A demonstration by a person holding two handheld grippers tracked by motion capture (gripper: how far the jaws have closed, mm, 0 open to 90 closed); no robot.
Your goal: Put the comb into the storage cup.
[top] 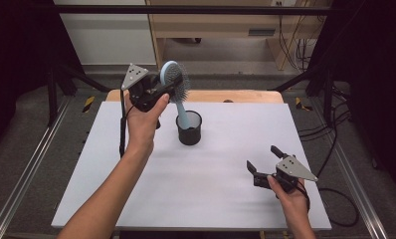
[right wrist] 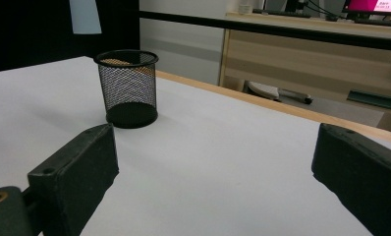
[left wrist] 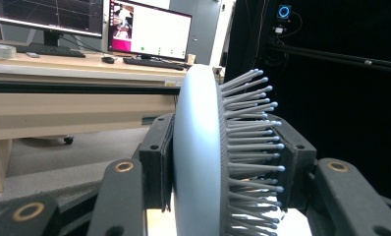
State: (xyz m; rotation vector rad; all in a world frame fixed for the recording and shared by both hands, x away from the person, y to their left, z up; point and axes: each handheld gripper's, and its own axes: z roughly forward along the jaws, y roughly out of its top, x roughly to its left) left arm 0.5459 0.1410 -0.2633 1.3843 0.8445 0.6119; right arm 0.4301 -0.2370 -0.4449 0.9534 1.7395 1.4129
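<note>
the left gripper (top: 162, 92) is clamped on the head of a blue hairbrush (top: 175, 82) (bristles against one pad), held above the black mesh cup (top: 189, 128). the right gripper (top: 262, 160) rests wide apart and empty, low over the desk (top: 211, 189).

Light blue hairbrush (top: 173, 79) (grey bristles), black mesh cup (top: 189, 128), white table (top: 211, 169)

hairbrush (top: 174, 79) above mesh cup (top: 189, 128) at table (top: 211, 194) rear centre, right tool (top: 262, 162) near front right
</note>
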